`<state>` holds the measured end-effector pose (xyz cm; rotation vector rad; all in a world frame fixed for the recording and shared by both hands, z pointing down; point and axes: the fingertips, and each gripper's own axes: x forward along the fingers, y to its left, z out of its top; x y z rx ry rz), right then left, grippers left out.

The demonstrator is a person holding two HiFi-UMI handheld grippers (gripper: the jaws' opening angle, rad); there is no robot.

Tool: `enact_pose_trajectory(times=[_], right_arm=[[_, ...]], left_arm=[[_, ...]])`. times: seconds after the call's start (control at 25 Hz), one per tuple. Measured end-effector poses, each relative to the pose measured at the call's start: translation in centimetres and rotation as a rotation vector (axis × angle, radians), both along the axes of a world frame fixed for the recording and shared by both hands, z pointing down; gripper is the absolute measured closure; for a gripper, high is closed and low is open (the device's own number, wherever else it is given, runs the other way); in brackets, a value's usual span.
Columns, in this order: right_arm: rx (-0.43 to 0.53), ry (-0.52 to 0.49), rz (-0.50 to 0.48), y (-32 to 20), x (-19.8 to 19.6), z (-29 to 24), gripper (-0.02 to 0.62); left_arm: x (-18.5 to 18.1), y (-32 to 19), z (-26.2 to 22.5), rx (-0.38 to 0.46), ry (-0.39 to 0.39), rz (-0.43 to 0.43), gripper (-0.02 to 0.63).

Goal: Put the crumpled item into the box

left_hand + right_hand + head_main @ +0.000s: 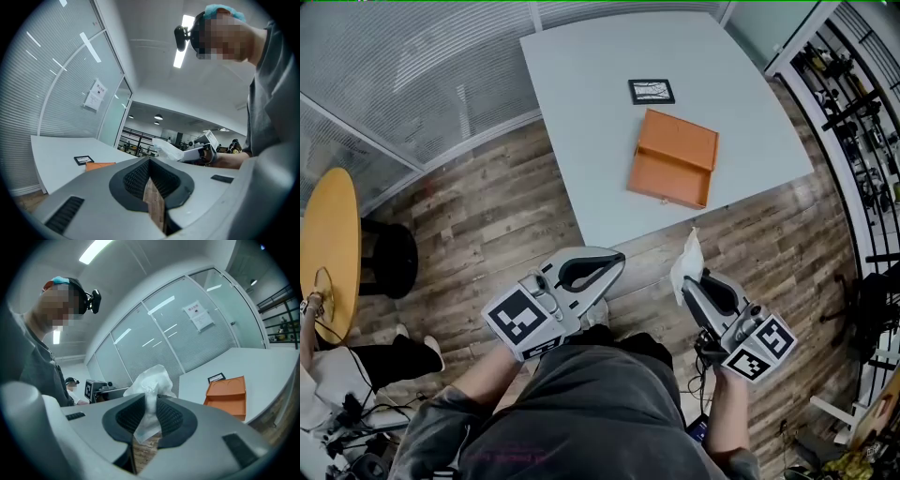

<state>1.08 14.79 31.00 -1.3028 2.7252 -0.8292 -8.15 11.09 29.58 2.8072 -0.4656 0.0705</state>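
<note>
Task thing: the crumpled item (687,261), a white, thin wad, is off the table and up in the air over the wood floor.
Right gripper: the right gripper (686,277) is pinching the item. In the right gripper view the pads press on its lower part (150,380) and the bulk puffs out above the tips (150,401).
Left gripper: the left gripper (619,258) has its tips pressed together with nothing between them. Through the slot behind the tips (150,164) only the floor shows.
Box: the orange box (673,157) lies open-side up on the grey table (581,94), close to the near edge and skewed to it.
Key relation: the box is ahead of the right gripper, across a strip of floor and the table edge. That gripper points up and left in the head view, so the box sits to the right of its line. The right gripper view agrees, with the box (227,392) right of the jaws and beyond them.
Nearer hand: the right, which already carries the item. The left gripper is further to the left and has no part to play that I can see.
Next move, as I judge it: carry the item forward and swing right until it hangs over the box's open face, then release.
Risk: the wad is light and may cling to a pad or drift past the low wall.
Other thing: a black-framed card (652,91) lies just beyond the box, apart from it.
</note>
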Motion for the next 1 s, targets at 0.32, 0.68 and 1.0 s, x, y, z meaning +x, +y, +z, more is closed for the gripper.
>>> enact_pose_trajectory(times=[0.32,0.68,1.0], right_arm=[[0.008,-0.010,0.007,-1.1,0.5,0.0,0.518],[0.010,-0.017,-0.020,-4.4,1.8,0.4,0.518],[-0.005,-0.022,-0.066,-8.1,3.3,1.3,0.518]], left_arm=[[0.2,-1.0,0.4,-0.003,-0.019,-0.001,0.594],[1.5,-3.7,0.9,-0.009,-0.032,-0.030,0.594],[3.2,-7.3,1.6,-0.021,-0.047,-0.060,0.594]])
